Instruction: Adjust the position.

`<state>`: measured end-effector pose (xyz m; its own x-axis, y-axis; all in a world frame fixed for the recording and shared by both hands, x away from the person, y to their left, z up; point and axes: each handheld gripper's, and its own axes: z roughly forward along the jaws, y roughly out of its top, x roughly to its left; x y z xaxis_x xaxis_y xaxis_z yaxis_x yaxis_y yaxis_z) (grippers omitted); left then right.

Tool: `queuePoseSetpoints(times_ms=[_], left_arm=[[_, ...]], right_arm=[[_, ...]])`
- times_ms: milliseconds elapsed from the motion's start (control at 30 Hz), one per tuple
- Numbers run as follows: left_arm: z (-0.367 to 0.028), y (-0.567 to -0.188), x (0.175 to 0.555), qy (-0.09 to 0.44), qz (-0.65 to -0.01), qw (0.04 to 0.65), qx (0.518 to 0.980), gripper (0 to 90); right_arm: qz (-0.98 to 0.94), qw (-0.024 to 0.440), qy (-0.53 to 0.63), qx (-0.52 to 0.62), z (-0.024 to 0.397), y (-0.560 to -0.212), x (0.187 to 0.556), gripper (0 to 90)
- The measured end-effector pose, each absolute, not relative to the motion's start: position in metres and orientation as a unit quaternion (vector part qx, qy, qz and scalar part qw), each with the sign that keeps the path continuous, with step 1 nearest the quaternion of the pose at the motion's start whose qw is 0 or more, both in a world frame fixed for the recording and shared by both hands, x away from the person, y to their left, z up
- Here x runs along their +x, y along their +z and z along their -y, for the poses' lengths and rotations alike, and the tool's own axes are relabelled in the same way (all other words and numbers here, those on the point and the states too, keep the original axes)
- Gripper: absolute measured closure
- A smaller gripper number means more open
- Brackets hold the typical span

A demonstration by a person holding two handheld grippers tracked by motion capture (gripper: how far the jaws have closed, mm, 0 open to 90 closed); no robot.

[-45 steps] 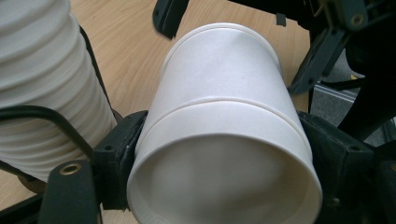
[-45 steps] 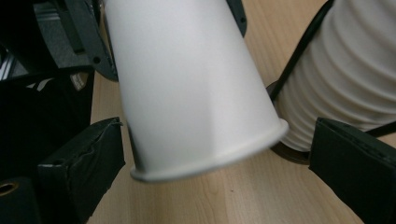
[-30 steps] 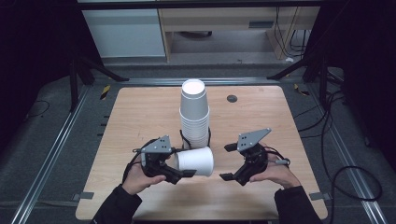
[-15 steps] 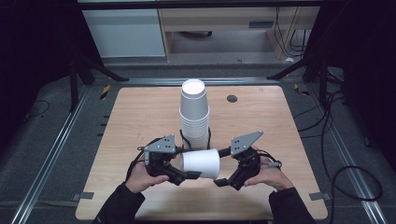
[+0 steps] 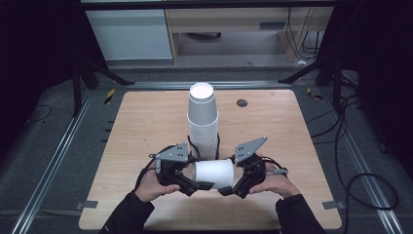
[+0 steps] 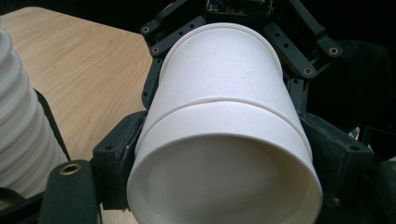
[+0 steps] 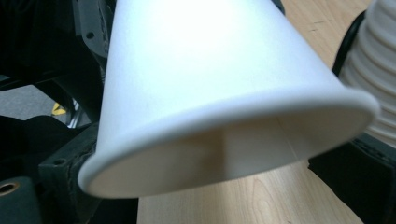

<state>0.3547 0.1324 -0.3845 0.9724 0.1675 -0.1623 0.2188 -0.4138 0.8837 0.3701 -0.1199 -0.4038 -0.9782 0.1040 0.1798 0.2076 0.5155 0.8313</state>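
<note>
A white paper cup (image 5: 213, 173) lies on its side in the air, low over the near part of the bench (image 5: 141, 126), right between the two grippers. The left gripper view picks out a seam ring round its middle, so this looks like two cups (image 6: 224, 135) nested one in the other, though that is hard to call for sure. The left gripper (image 5: 198, 185) has it: black pads (image 6: 116, 158) press in on either side of the cup's wall near the wide rim. The right gripper (image 5: 229, 189) is there at the other end, and its jaws have just been closing, with the cup (image 7: 219, 93) between them. One pad (image 7: 70, 172) sits right against the rim at the left of the right gripper view; whether the other pad presses on the cup is not clear from these views. A hand (image 5: 153, 187) holds the left gripper, another hand (image 5: 275, 183) the right one, sleeves coming in from the near edge. Just behind the cup stands a tall stack of white cups (image 5: 203, 122), upside down, near the middle of the bench. Farther back, to the right of the stack's top, a small dark round cap (image 5: 242, 103) sits in the wooden top.
</note>
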Motion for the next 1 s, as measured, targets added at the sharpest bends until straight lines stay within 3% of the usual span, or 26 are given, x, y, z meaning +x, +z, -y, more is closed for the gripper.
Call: queuePoseSetpoints(times_ms=[733,1000], left_arm=[[-0.132,-0.387,0.354,-0.028,-0.118,0.532,0.838,21.7],[-0.15,-0.379,0.352,-0.001,-0.134,0.53,0.837,19.9]], right_arm=[[0.864,0.055,-0.492,-0.088,0.12,-0.406,0.37,10.8],[0.876,0.031,-0.471,-0.097,0.129,-0.402,0.371,10.6]])
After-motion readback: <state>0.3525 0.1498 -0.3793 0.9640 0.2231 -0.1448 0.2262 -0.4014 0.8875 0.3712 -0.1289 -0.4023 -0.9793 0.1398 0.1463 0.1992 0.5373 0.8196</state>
